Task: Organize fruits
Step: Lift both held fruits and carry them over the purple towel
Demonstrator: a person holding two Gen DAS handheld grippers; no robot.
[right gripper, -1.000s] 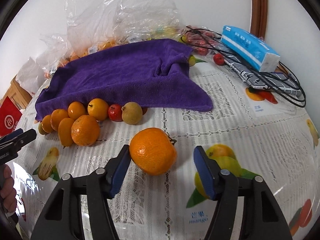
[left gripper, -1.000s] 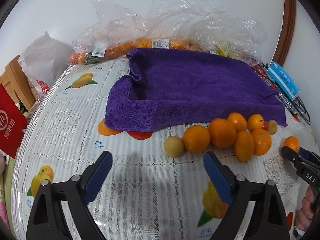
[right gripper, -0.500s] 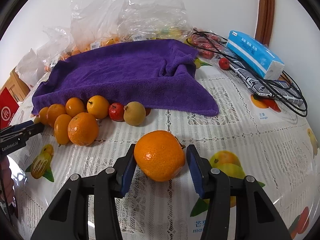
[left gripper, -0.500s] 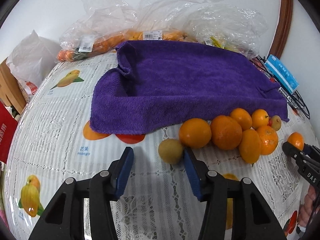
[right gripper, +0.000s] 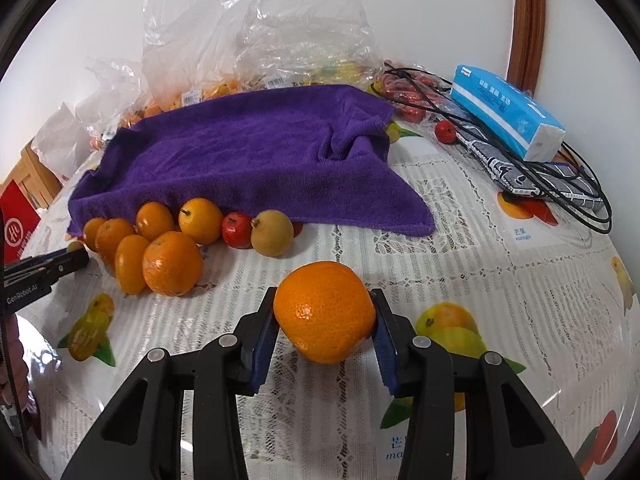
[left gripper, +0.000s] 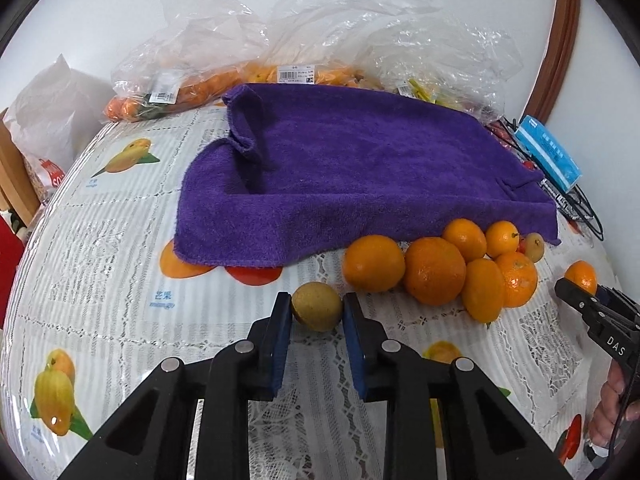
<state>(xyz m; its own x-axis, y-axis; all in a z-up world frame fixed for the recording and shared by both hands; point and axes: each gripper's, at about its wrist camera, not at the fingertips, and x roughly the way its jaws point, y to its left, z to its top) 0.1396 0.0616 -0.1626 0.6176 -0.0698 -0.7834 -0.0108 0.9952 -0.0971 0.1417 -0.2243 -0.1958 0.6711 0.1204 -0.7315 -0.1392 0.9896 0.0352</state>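
Note:
My left gripper is shut on a small yellow-brown round fruit that rests on the tablecloth. To its right lies a cluster of oranges along the front edge of a purple towel. My right gripper is shut on a large orange on the cloth. In the right wrist view the orange cluster, a small red fruit and a brown round fruit lie by the towel. Each gripper's tip shows at the edge of the other view.
Clear plastic bags of fruit line the wall behind the towel. A blue tissue pack, black cables and a patterned pouch lie at the right. A fruit-printed lace tablecloth covers the round table.
Both grippers have closed: the left moved forward and shut on the yellow-brown fruit, the right shut on the large orange.

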